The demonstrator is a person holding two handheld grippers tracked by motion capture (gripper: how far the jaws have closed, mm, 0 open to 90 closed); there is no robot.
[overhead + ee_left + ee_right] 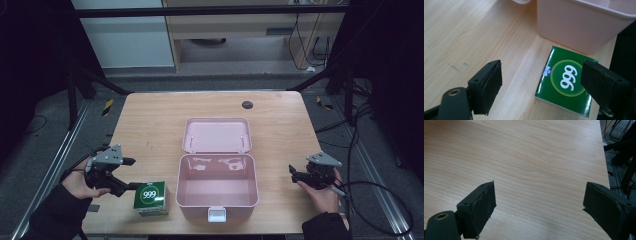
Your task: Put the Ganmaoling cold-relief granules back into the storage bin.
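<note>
Desk point(150, 120): light wood, seen from above. Pink box point(218, 187) sits at centre, towards the near edge, lid point(217, 135) hinged fully back and lying flat towards the far edge. White latch point(216, 214) at the box's near wall. Interior appears bare as far as the high view shows.

Green carton point(151, 197), marked "999" in a round emblem, lies flat on the desk just left of the box, close to the near edge. In the left gripper view the carton point(566, 83) lies just beside the box wall point(579, 23); contact cannot be confirmed.

Left gripper point(131, 174): held in the person's left hand point(80, 182) near the desk's left edge, pointing towards the carton. Jaws spread wide, nothing between the pads. In the left gripper view the carton lies ahead of and below the gap, nearer the right-hand jaw, which overlaps the carton's edge in the picture. Whether that jaw touches the carton: cannot tell.

Right gripper point(292, 172): held in the right hand point(322, 195) near the desk's right edge, well apart from the box and carton. Jaws spread wide, empty; right gripper view shows bare wood point(536, 170) betw. them.

Small dark round disc point(247, 104) on the desk near the far edge.
</note>
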